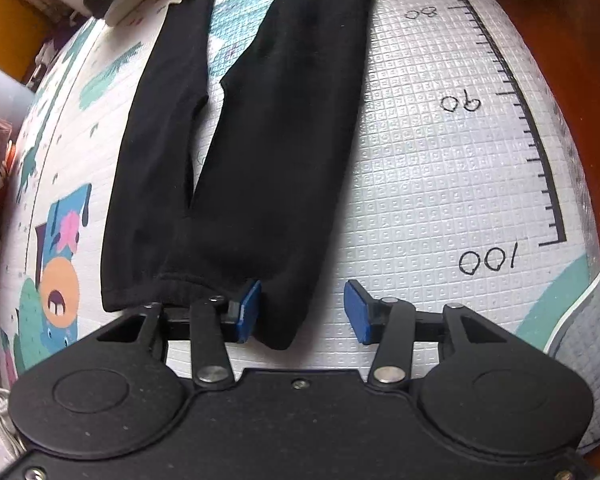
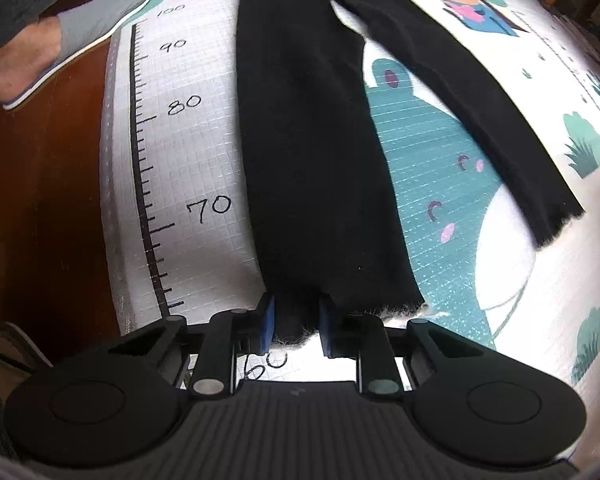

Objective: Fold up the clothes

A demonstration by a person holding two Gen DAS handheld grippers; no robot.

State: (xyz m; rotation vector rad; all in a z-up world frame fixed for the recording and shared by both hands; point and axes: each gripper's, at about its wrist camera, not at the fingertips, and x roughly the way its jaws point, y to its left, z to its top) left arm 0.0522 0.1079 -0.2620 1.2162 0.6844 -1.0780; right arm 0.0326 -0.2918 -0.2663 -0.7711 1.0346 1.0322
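Observation:
A pair of black trousers [image 1: 260,152] lies flat on a printed play mat [image 1: 440,168], waistband toward the left wrist camera, legs stretching away. My left gripper [image 1: 302,312] is open with blue pads; the waistband corner lies between the jaws by the left pad [image 1: 249,308]. In the right wrist view the same trousers [image 2: 312,140] run away from me, one leg spread off to the right. My right gripper [image 2: 296,326] has its jaws narrowed around the frayed hem of the near leg [image 2: 292,320]; the pads [image 2: 266,322] sit at the cloth's sides.
A ruler scale with numbers 60 to 100 is printed along the mat edge [image 2: 140,184]. Beyond it is wooden floor [image 2: 40,184] and a person's foot in a grey slipper [image 2: 80,36]. Clutter and stacked items line the far side [image 1: 4,100].

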